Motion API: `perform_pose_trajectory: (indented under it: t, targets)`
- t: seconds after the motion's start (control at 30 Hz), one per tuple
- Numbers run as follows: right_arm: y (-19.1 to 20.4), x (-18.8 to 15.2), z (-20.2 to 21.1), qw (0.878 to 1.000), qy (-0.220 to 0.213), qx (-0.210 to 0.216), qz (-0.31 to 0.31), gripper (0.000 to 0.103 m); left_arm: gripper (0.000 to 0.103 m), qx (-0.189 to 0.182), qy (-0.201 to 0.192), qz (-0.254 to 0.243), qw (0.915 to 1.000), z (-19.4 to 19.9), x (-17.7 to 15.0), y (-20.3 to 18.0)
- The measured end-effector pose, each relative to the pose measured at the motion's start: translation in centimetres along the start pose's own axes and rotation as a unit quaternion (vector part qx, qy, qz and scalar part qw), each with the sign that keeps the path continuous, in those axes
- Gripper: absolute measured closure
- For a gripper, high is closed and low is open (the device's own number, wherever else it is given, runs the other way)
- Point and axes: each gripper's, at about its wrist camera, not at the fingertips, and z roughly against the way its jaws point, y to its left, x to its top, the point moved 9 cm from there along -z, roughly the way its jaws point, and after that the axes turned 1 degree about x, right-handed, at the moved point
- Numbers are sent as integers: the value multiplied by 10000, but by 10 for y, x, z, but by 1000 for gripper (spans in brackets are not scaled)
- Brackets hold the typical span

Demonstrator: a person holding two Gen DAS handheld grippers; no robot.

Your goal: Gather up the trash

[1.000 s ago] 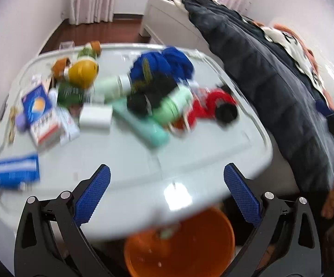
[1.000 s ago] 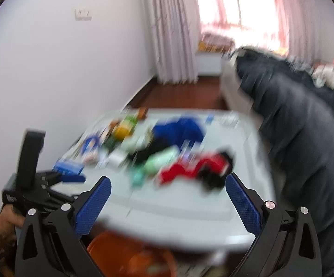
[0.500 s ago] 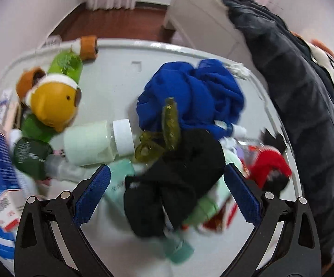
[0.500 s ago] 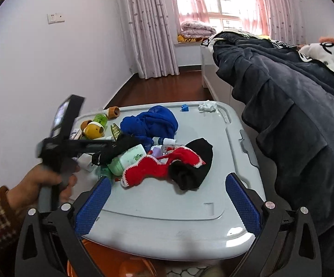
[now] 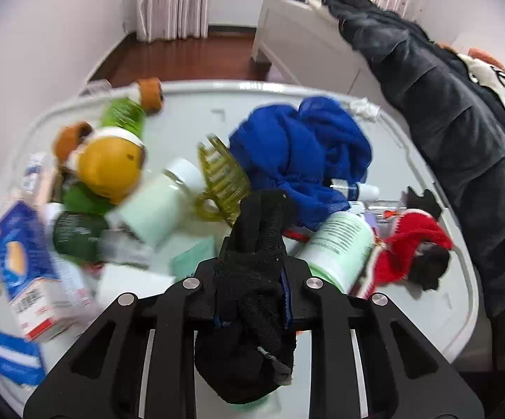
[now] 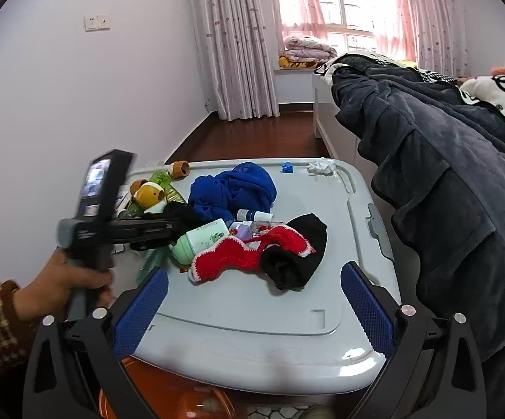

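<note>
Left wrist view shows the left tool [image 5: 252, 300] clamped on a black sock [image 5: 252, 314], its jaws having just closed with the fabric bunched between them, above the clutter on the grey lid [image 5: 426, 317] that serves as counter. The step in hand is the pick-up of this piece. The right tool [image 6: 252, 307] stands wide apart and empty near the lid's front edge. Next, by judgement, the sock must be lifted clear without dragging the green hair clip [image 5: 221, 181] or pale bottle [image 5: 339, 244], then carried to the orange bin [image 6: 168, 398] below
</note>
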Motion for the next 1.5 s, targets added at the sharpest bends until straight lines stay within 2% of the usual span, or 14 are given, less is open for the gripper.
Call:
perform_pose_trajectory:
  t: [0.23,0.33,0.53,0.63,0.73,0.83,0.93,0.97,1.0,1.07,1.27,1.5]
  targets:
    - [-19,-5,-21,9989,171,-426,53,5,81,-96,-543,-181,9983,68,-2,-3]
    - [-31,0,-46,9969,448,-643,38,5,81,-262,-709,-256,9968,85,-6,-12]
    - [-41,12,-100,9893,760,-1157,463,5,81,-600,-751,-296,9949,86,-11,-23]
    - [-38,6,-127,9882,985,-1057,501,5,81,-675,-749,-228,9946,87,-13,-20]
    - [-41,-10,-151,9873,1310,-876,208,5,81,-546,-789,-330,9948,88,-15,-15]
    - [-48,-25,-172,9806,1673,-994,212,6,81,-575,-728,-311,9952,87,-19,-11]
    - [-50,-24,-176,9822,1580,-986,248,25,81,-648,-691,-284,9951,87,-22,-9]
    - [-49,-23,-177,9823,1597,-942,258,47,81,-658,-694,-290,9950,88,-23,-9]
    - [-47,-21,-176,9829,1614,-858,236,63,81,-676,-701,-288,9948,89,-23,-10]
    - [-44,-20,-173,9833,1627,-786,227,83,80,-723,-702,-296,9945,90,-24,-12]
    - [-25,-8,-147,9900,1291,-514,261,86,80,-857,-611,-253,9941,87,-27,-14]
    - [-19,23,-89,9962,635,-517,288,86,80,-953,-667,-317,9927,95,-28,-21]
